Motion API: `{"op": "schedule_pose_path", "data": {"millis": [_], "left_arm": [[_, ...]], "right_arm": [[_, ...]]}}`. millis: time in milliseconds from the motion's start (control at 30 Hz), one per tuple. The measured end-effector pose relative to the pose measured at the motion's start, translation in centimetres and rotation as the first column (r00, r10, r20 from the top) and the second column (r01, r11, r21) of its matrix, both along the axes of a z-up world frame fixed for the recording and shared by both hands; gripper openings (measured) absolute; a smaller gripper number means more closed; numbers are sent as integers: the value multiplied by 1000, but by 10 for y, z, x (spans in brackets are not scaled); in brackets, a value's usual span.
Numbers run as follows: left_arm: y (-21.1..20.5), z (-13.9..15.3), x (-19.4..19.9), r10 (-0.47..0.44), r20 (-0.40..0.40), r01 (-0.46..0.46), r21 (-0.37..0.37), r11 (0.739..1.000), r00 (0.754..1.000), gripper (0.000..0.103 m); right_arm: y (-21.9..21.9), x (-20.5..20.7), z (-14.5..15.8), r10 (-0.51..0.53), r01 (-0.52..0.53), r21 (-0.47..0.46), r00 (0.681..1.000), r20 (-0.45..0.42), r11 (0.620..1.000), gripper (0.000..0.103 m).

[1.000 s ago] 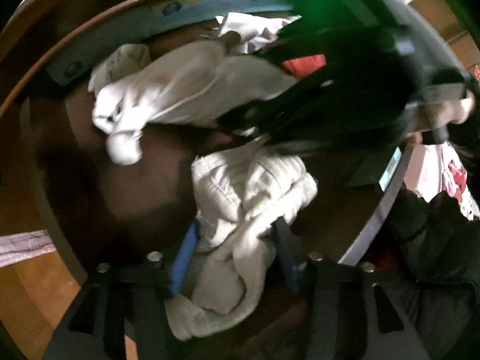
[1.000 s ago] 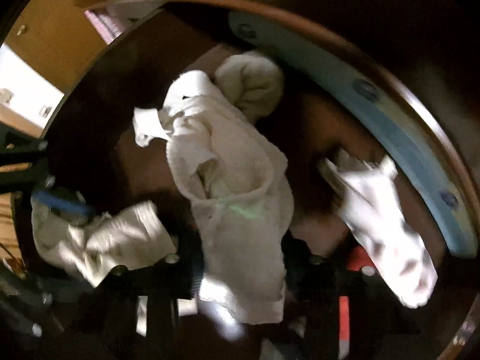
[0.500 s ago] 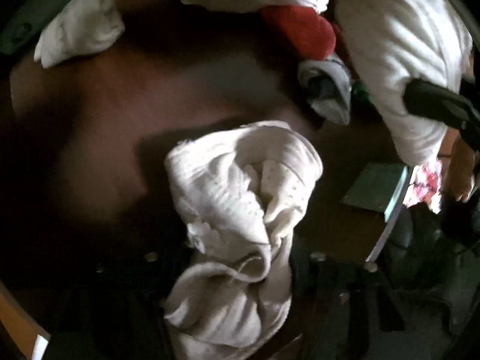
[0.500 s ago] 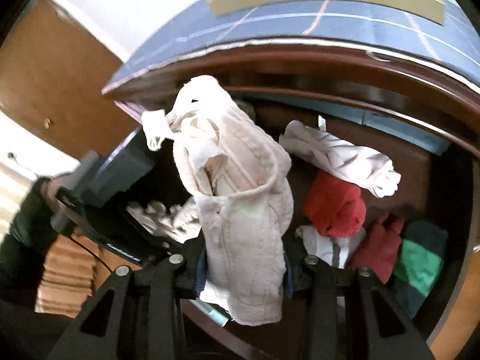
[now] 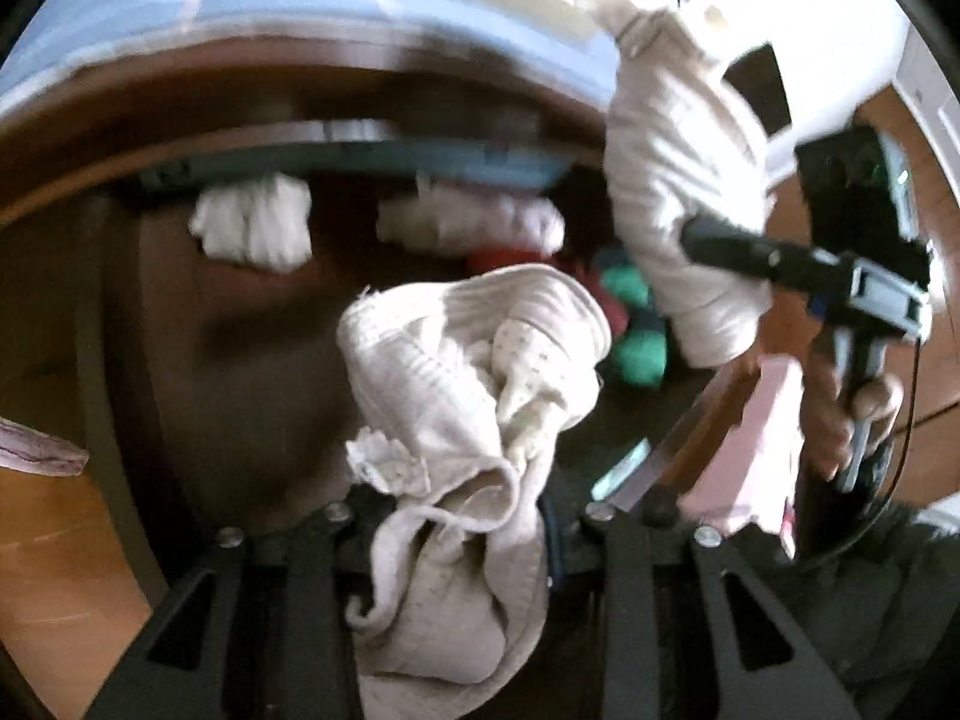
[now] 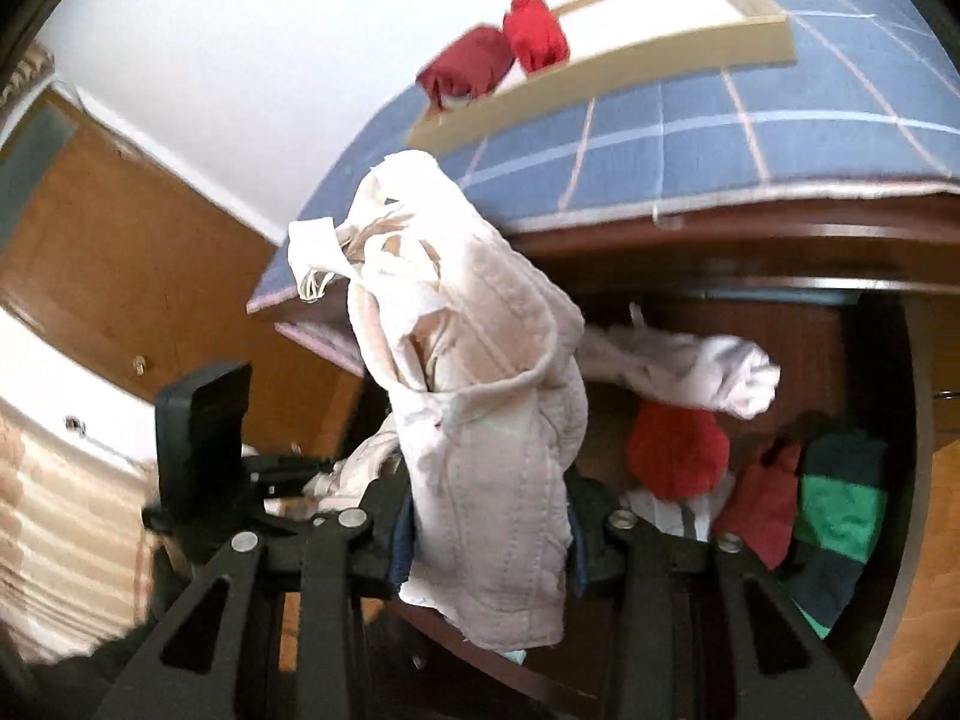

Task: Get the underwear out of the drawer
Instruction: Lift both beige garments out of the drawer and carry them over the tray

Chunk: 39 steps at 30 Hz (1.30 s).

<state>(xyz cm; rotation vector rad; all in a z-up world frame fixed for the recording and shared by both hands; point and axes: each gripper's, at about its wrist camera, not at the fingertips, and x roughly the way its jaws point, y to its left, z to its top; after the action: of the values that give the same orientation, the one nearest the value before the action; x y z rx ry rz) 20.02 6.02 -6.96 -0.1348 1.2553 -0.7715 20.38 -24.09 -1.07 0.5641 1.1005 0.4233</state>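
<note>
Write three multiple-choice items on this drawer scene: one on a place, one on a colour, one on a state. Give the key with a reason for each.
1. Where do the two red cloth bundles sit?
A. in the pale wooden tray on the blue checked cloth
B. on the floor
C. in the left gripper

2. What colour is the striped garment at the right end of the dark wooden drawer?
A. yellow and white
B. green and dark
C. pink

3. What is between the jaws of the right gripper?
A. nothing
B. a red sock
C. a cream ribbed undergarment

Key: 1 A, they rest on the tray's rim above the drawer. 2 B, green bands alternate with dark ones. 3 C, the cream fabric stands up from between the pads.
</note>
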Motion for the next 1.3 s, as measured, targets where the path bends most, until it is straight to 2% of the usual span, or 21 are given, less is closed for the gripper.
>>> {"op": "schedule_pose_path", "data": {"millis": [100,233,367,400,467,533,600,700,833,900,1067,1167,1300], "left_arm": [[-4,17,0,42,76,-40,-27,999,996,35],[-4,51,8,99,177,-79,-115,990,979,35],[-11,87,26,216,318,-175,-153,973,923,35],[-13,92,33,235,334,-187,-169,968,913,35],[-18,107,52,277,364,-217,-197,956,889,34],[-21,117,68,312,408,-249,-200,947,858,35],[-22,129,81,329,435,-264,-205,943,838,35],[-35,132,113,341,457,-271,-212,939,821,35],[-60,136,142,345,531,-297,-177,938,774,35],[-71,135,153,351,539,-308,-172,936,766,35],[-90,131,176,395,579,-368,-170,914,713,35],[-102,129,192,405,600,-394,-157,906,690,35],[-113,122,214,428,605,-436,-145,888,671,34]], "right_arm": [[-10,14,9,-47,47,11,999,21,999,41],[-14,32,28,-87,88,-5,993,80,996,41],[-17,50,51,-138,149,-56,978,155,987,41],[-7,52,54,-151,165,-69,974,169,984,41],[-14,66,62,-178,201,-99,963,202,975,41],[-23,84,66,-208,232,-95,955,211,968,41],[-29,99,66,-225,250,-93,948,223,964,41],[-40,117,69,-247,280,-110,938,243,954,41],[-42,136,66,-268,315,-138,921,283,939,41],[-47,143,67,-286,341,-150,910,299,928,41],[-52,167,59,-316,388,-188,892,324,902,41],[-53,186,53,-317,397,-219,891,325,891,41],[-56,208,49,-338,427,-254,882,329,868,42]]}}
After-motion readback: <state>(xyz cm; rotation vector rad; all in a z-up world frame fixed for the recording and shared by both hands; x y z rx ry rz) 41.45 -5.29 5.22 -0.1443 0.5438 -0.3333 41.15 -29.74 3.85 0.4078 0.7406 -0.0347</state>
